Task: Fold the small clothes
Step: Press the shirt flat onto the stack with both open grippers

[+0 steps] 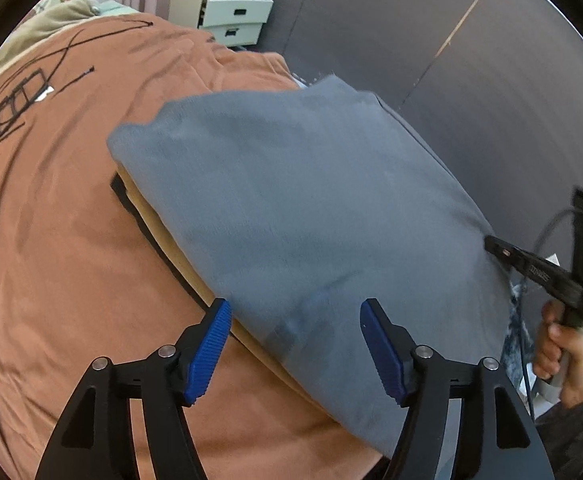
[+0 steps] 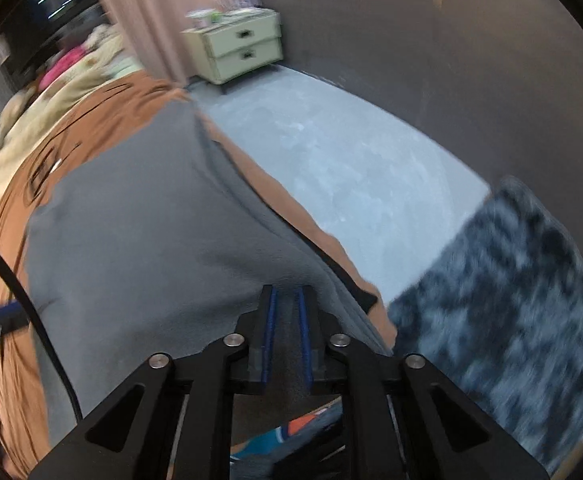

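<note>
The right gripper [image 2: 287, 312] is pinching the grey garment's [image 1: 311, 216] edge nearly closed, mid-fold, over the orange bedspread [image 1: 63, 240]. The left gripper [image 1: 293, 344] is hovering wide open, holding nothing; next it likely needs to flatten the fold.

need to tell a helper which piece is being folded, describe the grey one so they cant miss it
Find the wide orange-brown bedspread covering the bed. On it lies a flat pile with tan and black layers showing at its edge, and the grey garment sits on top, its edge pinched by the right gripper. It is the only plain grey cloth, unlike the speckled dark rug on the floor.
</note>
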Demonstrator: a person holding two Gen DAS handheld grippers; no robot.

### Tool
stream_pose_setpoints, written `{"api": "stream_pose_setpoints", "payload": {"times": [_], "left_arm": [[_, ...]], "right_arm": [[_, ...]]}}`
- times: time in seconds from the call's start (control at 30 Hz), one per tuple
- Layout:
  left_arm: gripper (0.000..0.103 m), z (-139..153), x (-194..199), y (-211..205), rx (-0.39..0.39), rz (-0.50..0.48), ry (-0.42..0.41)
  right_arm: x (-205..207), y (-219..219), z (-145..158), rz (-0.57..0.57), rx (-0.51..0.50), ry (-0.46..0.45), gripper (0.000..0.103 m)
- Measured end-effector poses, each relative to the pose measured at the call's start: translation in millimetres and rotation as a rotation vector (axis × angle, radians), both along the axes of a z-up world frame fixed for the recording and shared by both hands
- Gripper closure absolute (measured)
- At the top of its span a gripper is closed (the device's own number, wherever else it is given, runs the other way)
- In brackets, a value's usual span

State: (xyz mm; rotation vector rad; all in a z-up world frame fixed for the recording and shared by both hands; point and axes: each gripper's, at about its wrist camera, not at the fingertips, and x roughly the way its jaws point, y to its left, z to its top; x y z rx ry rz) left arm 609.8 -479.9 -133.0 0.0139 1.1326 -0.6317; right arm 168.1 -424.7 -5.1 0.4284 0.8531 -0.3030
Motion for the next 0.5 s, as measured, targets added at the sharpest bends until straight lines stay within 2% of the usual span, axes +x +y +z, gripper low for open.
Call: {"api": "stream_pose_setpoints", "payload": {"times": [0.17,0.27,0.5], "left_arm": [[0.033,-5.4,-24.7,-6.8,-0.005,-0.030,0.020],[0.028,-6.5,-39.8,-8.7,-0.008,-0.040,0.018],[0.027,-16.3,-68.3,-15.0,-0.009,-0.059,0.043]], "right_arm": [[6.2,8.3,2.1,-0.050,-0.008,0.001,0.098],[-0.3,19.9,3.9,-0.054,-0.024,0.030,0.098],[-26.5,32.5,5.4,-0.045,-0.028,0.046,0.095]]}}
